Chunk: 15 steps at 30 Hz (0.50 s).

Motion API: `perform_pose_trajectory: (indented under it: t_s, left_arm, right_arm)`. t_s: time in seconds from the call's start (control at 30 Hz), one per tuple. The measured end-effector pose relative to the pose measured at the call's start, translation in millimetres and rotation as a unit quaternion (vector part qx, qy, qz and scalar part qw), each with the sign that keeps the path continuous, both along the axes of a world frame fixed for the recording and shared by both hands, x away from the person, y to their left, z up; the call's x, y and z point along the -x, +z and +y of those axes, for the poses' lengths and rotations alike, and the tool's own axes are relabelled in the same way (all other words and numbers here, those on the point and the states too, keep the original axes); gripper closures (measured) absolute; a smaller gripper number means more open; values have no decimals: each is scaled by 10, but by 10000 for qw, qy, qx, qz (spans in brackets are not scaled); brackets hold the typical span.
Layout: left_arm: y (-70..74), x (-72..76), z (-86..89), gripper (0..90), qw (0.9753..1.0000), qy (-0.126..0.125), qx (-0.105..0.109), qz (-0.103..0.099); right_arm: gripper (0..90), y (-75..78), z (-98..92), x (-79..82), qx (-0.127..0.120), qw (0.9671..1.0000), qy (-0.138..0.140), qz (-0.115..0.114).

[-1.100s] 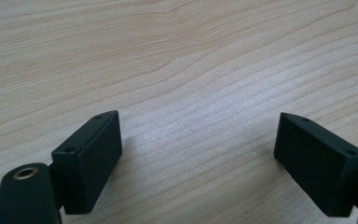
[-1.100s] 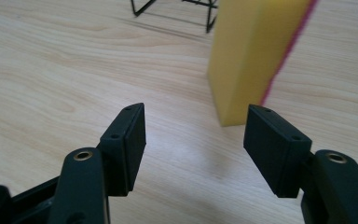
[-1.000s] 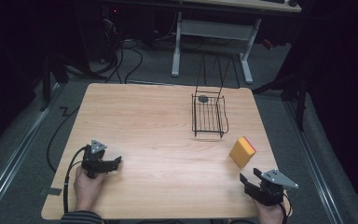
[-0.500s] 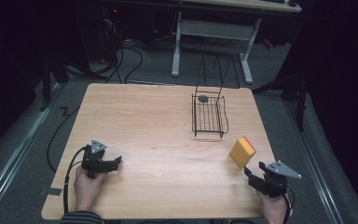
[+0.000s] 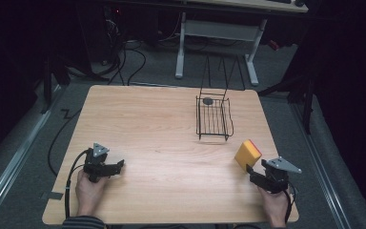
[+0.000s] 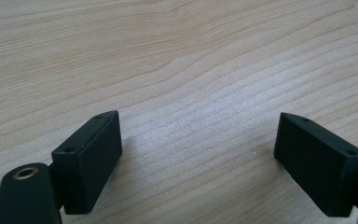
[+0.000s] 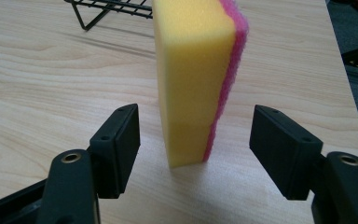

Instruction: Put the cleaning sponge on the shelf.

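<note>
The right gripper (image 7: 193,154), jaws held apart, had been brought up around the upright sponge (image 7: 196,79), so a grasp seemed imminent.

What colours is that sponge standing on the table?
The sponge is yellow with a pink scouring layer down one side, clearest in the right gripper view.

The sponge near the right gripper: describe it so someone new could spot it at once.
On the wooden table, look to the near right corner, in front of the black wire basket. There the sponge stands on edge just ahead of the open right gripper. It is yellow with a pink scrub layer, the only brightly coloured thing there.
</note>
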<state>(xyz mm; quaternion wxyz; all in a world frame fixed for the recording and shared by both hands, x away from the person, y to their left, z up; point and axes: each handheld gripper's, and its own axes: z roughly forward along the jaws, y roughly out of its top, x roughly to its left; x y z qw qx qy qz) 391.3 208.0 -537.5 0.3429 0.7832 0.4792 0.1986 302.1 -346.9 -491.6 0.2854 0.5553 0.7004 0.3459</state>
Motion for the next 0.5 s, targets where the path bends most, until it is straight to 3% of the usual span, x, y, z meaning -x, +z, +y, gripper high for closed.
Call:
perform_pose_trajectory:
  t_s: [0.5]
  left_arm:
    - [0, 0, 0, 156, 10000, 0, 1, 0]
  right_arm:
    - [361, -45, 38, -210, -70, 10000, 20, 36]
